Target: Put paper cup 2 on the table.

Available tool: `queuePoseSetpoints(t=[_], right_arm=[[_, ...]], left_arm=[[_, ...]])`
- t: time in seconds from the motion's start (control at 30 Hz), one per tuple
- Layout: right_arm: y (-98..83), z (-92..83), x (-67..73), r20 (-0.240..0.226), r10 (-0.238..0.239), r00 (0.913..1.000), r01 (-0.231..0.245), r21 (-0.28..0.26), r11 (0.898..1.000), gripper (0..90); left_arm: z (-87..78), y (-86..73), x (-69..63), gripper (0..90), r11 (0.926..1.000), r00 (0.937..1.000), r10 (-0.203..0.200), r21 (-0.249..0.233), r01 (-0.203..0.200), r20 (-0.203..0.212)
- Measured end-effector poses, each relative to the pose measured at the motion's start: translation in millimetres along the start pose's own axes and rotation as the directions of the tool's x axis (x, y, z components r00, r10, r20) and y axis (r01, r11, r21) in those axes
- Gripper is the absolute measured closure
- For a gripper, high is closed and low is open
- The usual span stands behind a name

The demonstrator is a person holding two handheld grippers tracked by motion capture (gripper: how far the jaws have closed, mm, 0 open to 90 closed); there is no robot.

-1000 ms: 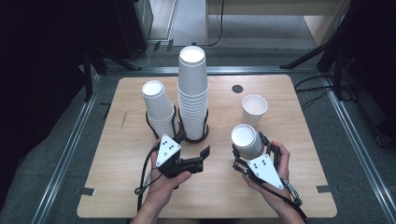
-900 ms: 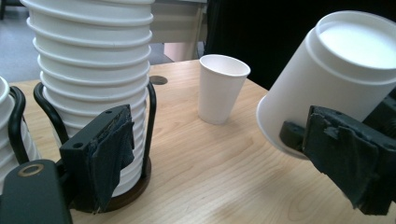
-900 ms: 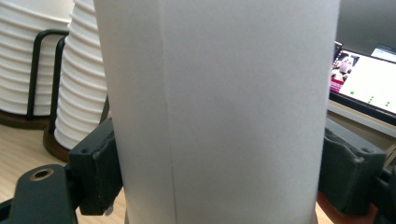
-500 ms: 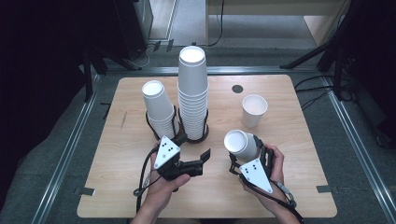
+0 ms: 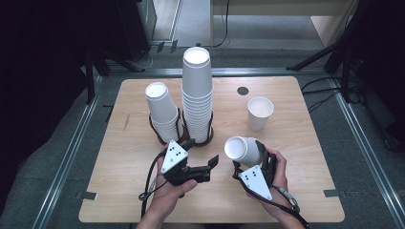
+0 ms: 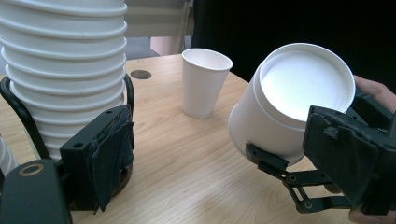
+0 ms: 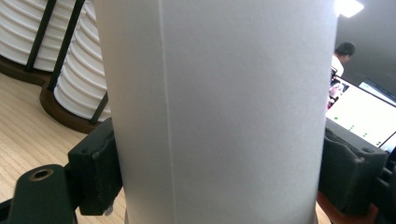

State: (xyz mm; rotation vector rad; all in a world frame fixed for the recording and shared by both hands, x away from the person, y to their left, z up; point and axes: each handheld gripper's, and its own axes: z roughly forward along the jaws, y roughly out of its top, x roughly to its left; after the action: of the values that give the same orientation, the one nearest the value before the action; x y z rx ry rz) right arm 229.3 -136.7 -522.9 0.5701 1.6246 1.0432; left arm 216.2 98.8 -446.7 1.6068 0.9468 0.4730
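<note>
My right gripper [image 5: 248, 155] is shut on a white paper cup [image 5: 241, 149], held above the table's front right and tipped so that its closed base faces up and to the left. Seen from the right gripper view, the cup's wall [image 7: 219, 112] stands between both black pads. The left gripper [image 5: 201, 150] is open with nothing between its jaws, just in front of the tall stack of upturned cups [image 5: 197, 95]. From the left gripper view the held cup [image 6: 285, 102] hangs off to the right, and a lone upright cup [image 6: 204, 81] stands behind it.
A shorter stack of upturned cups [image 5: 162, 112] leans in a wire holder left of the tall one. The lone cup [image 5: 260, 113] stands at the right middle. A small dark disc [image 5: 242, 90] lies near the far edge of the wooden table [image 5: 296, 200].
The right hand has tipped its cup from base-up to leaning left and shifted it slightly left. The left hand has stayed put.
</note>
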Motion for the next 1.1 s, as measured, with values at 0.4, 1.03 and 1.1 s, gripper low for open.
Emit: queuePoseSetpoints(t=[0.4,1.03,1.1], right_arm=[[-2.7,0.8,5.8,0.014,-0.107,0.9941,0.107,-0.005,0.994,14.8],[0.2,-0.6,17.0,0.022,-0.263,0.9645,0.264,-0.036,0.964,14.8],[-0.2,-0.9,17.9,0.026,-0.286,0.9577,0.287,-0.039,0.957,14.7]], left_arm=[[1.5,-0.1,-1.3,9.1,0.9997,0.9991,-0.024,0.01,0.023,0.036],[8.7,-4.0,-13.2,9.1,0.9986,0.9955,-0.023,0.051,0.018,0.091],[9.6,-4.2,-14.2,9.1,0.9985,0.9954,-0.019,0.054,0.014,0.093]])
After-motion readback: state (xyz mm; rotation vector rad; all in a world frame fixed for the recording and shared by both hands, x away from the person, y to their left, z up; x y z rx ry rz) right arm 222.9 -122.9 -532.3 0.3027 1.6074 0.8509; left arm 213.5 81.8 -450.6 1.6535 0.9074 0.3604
